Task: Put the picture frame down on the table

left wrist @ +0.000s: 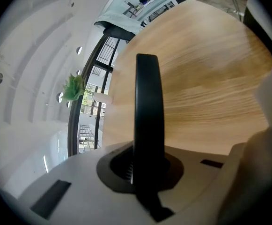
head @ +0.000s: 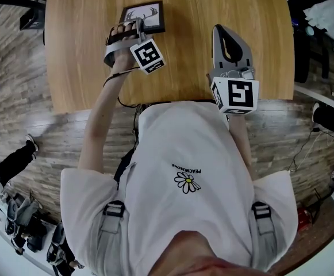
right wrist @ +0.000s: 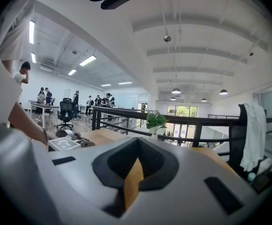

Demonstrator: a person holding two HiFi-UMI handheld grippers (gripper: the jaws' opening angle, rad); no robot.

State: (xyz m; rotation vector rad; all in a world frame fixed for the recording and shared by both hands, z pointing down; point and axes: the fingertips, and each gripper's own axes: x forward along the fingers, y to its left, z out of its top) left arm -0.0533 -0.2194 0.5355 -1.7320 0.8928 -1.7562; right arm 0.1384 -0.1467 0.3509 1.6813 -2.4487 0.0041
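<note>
So the picture frame (head: pixel 146 16) is out over the far-left part of the wooden surface (head: pixel 224 4), around 11 o'clock from the middle of it. The left gripper (head: pixel 132 27) has it pinched by the near-left corner, at about 7 o'clock on the frame. In the left gripper view it's obvious: the jaws are clamped on the thin black edge of the frame, which runs straight up out of them, seen edge-on. Grabbing a corner makes sense to me, since the rest of the frame stays free to go down flat without the gripper getting stuck underneath.

Orientation: from the head view the picture side faces up, and the long axis runs roughly 9 to 3, with the right end kicked a bit toward 2. It looks close to flat, but I honestly can't tell if it's touching the wood yet or hanging just above it. My guess is we're right at the set-down.

The right gripper (head: pixel 224 33) is parked over the near-right part of the surface, around 4 o'clock, well apart from the frame and pointing out toward 12. Its jaws are together with nothing in them, just a sliver of wood showing through. Looks like it's keeping out of the way, since this is a one-hand job.
</note>
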